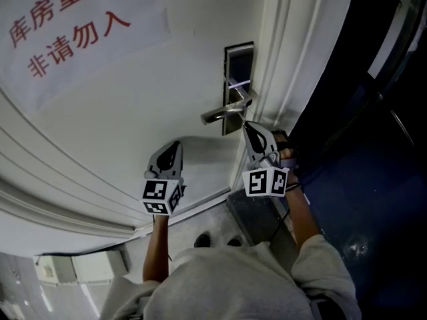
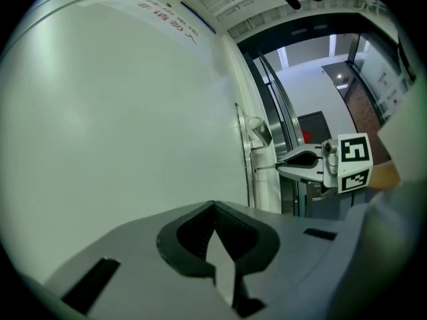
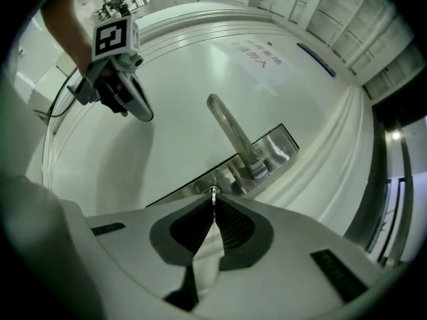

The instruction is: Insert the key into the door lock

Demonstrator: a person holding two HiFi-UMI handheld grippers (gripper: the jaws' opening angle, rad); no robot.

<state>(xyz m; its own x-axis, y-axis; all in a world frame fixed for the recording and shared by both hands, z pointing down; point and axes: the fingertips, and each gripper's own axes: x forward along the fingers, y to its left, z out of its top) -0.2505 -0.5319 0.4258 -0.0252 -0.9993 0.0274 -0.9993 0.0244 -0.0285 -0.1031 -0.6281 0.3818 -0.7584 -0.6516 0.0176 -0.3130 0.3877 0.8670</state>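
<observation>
One white door [image 1: 133,112] fills most of each view, smooth and matte, with raised mouldings [image 1: 67,179] curving along its lower part and a paper sign [image 1: 73,32] in red characters stuck high on it. Beside its edge runs a ribbed white frame [image 1: 293,52], and past that lies a dark surface [image 1: 373,199] (bluish, with a few glints). A rectangular brushed-metal lock plate [image 3: 273,149] sits at the door's edge and carries a slim, rounded lever handle [image 3: 230,131]. The right gripper [image 3: 213,204] is clenched on a thin metal key [image 3: 213,193]. The key's tip meets the round keyhole in the plate, just below the handle; how deep it sits cannot be told. The left gripper [image 2: 215,207], grey plastic with ribbed dark pads [image 2: 233,229], is closed on nothing before the bare door, well apart from the lock.
</observation>
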